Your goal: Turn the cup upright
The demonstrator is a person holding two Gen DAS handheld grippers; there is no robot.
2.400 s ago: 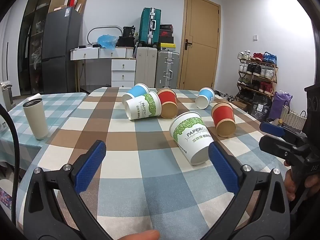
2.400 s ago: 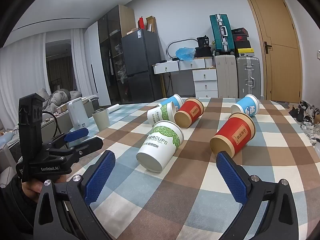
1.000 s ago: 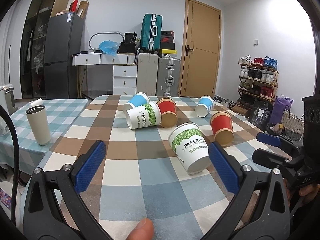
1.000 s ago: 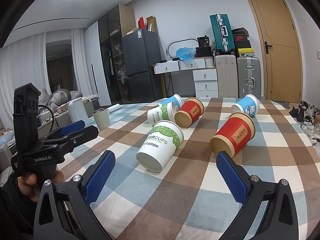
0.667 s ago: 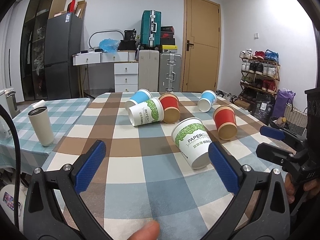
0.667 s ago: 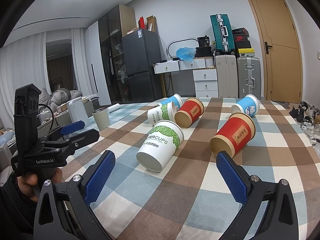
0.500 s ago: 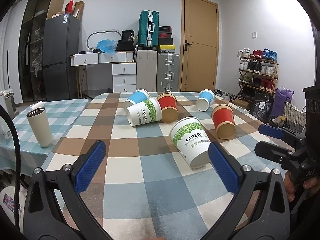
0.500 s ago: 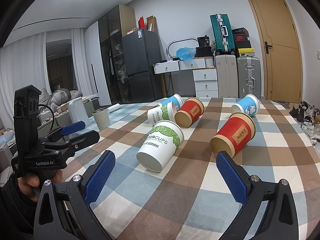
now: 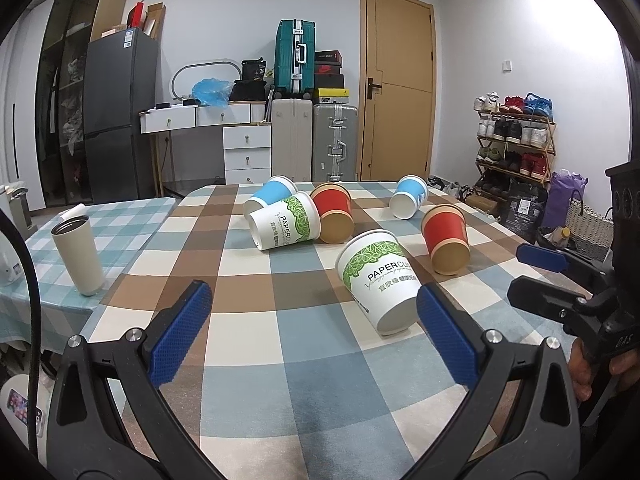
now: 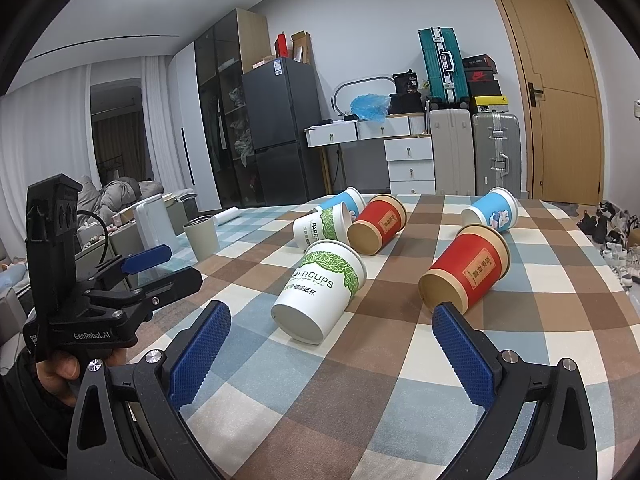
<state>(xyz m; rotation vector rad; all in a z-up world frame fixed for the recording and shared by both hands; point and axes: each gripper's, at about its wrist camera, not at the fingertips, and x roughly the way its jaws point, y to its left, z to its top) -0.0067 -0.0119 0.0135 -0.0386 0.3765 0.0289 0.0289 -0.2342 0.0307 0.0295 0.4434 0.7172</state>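
Observation:
Several paper cups lie on their sides on the checked tablecloth [image 9: 248, 344]. The nearest is a white and green cup [image 9: 380, 278], also in the right wrist view [image 10: 320, 292], its base toward me. A red cup [image 9: 446, 238] [image 10: 466, 272] lies to its right. Farther back lie a second white and green cup [image 9: 286, 226], a red cup [image 9: 334, 216] and two blue cups [image 9: 268, 196] [image 9: 408, 196]. My left gripper [image 9: 312, 332] is open and empty, short of the nearest cup. My right gripper [image 10: 332, 356] is open and empty, facing the two near cups.
A beige tumbler [image 9: 78, 254] stands upright on the neighbouring teal-checked table at left. Behind the table are drawers, suitcases [image 9: 294, 60], a fridge and a door. A shoe rack [image 9: 514, 140] stands at the right.
My left gripper has drifted and tilted slightly, so the cups shift a little in its view. The right gripper and all cups stay put.

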